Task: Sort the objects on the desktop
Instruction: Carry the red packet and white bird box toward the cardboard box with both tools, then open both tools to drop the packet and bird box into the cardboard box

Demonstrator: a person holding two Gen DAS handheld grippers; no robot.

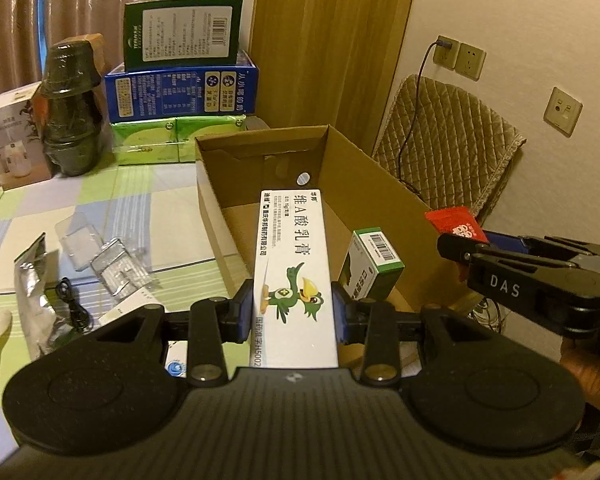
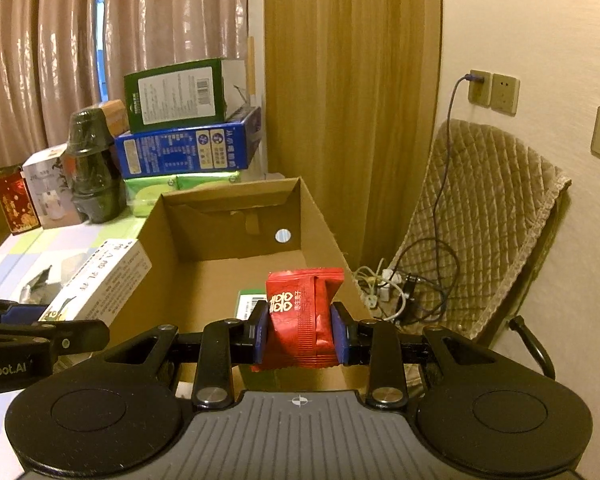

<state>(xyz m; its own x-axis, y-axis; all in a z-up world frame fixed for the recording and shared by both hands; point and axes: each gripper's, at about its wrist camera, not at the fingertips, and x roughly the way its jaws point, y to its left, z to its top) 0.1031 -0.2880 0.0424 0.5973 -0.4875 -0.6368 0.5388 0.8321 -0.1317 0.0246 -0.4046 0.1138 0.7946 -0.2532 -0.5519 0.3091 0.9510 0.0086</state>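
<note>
The left gripper (image 1: 293,312) is clamped on a long white ointment box (image 1: 294,276) printed with a green cartoon bird, its blue pads pressing both long sides while the box juts straight ahead over the near edge of an open cardboard box (image 1: 384,184). Just past its right pad, a small green and white box (image 1: 374,266) stands inside the cardboard box on the bottom. To its left, on the checked tablecloth (image 1: 112,200), lie a torn foil packet (image 1: 32,276), a coiled black cable (image 1: 74,306), a white spoon (image 1: 0,348) and clear plastic trays (image 1: 104,258). The right gripper (image 2: 300,330) is clamped on a red sachet (image 2: 302,316) with gold characters, held at the cardboard box's near right corner, with the green and white box just ahead and left of it. Farther ahead, beyond the cardboard box, stacked blue and green cartons (image 1: 180,80) and a dark wrapped bottle (image 1: 74,108) stand by the curtain; to the right, a quilted chair (image 2: 476,224) sits against the wall
</note>
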